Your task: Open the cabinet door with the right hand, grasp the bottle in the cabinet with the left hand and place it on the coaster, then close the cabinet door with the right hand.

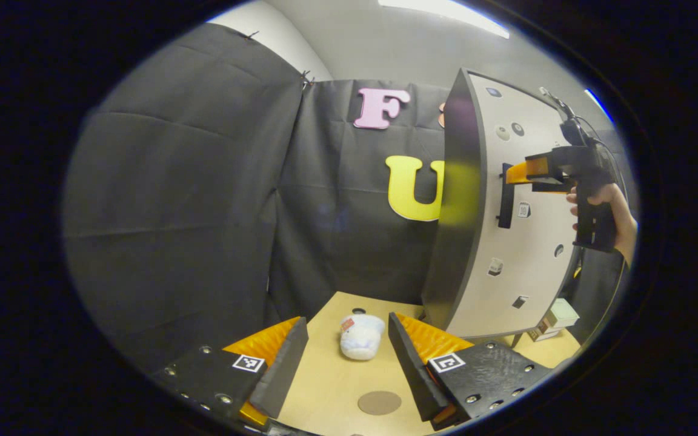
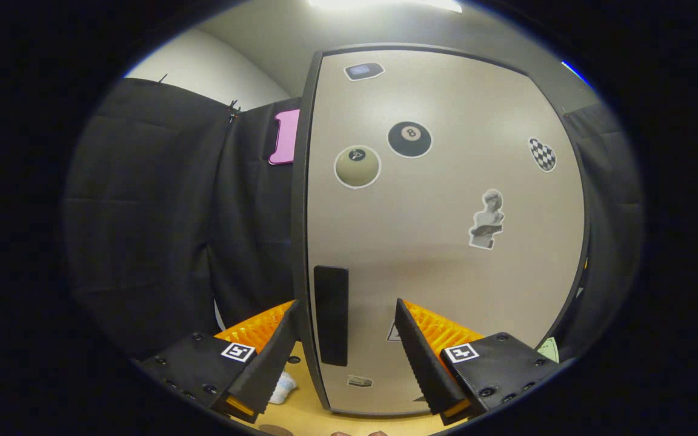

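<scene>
This is a test booth, not a real home — black cloth point(image 1: 191, 200) hangs all around as walls. A small cabinet point(image 2: 446, 230) with stickers point(image 2: 409, 139) stands on a bare wooden table point(image 1: 325, 381) — like a pretend kitchen corner under a ceiling light point(image 1: 446, 11).

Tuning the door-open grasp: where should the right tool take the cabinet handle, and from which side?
Take the handle, a dark upright bar near the door's left edge, at mid-height. Come straight on from the front, one finger each side; the right tool already straddles it, open. In the left gripper view the bar stands proud of the door, so the fingers likely have room to close.
</scene>
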Demonstrator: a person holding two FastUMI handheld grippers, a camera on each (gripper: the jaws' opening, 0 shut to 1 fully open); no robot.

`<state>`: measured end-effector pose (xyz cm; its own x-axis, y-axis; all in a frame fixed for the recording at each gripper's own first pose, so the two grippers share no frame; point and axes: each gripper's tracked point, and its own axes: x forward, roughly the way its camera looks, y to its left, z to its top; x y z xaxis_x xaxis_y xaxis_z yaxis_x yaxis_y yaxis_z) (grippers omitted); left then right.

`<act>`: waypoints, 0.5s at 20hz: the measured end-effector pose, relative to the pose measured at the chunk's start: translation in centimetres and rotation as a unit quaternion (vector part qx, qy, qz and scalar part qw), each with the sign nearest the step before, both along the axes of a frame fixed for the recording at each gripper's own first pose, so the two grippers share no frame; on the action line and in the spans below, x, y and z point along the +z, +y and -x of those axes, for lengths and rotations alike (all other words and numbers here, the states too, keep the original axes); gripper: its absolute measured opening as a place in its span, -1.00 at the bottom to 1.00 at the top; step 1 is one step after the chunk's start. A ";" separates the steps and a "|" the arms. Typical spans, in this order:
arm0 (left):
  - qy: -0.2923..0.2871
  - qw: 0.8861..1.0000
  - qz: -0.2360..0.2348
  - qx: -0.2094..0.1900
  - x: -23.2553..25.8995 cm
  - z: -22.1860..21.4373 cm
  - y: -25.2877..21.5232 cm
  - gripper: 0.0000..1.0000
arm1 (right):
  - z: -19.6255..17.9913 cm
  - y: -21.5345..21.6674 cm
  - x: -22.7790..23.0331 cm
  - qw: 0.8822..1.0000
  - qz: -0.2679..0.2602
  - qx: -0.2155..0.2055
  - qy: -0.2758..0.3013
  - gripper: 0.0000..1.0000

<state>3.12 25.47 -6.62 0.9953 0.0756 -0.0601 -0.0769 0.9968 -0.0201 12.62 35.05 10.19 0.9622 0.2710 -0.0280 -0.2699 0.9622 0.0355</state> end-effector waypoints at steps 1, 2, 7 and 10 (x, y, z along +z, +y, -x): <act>0.003 1.000 0.005 0.003 -0.2 -0.1 -0.1 0.65 | -0.4 0.4 -0.4 1.000 0.001 -0.001 0.004 0.94; 0.007 1.000 0.010 0.006 -0.4 0.0 0.1 0.65 | -0.9 0.7 -0.7 1.000 0.001 -0.004 0.008 0.95; 0.025 0.999 0.016 0.022 -2.4 0.3 1.8 0.65 | -2.2 1.7 -2.0 0.999 -0.001 -0.025 0.022 0.75; 0.030 0.999 0.025 0.027 -3.2 1.1 2.4 0.65 | -2.6 2.7 -2.4 0.999 0.014 -0.029 0.023 0.32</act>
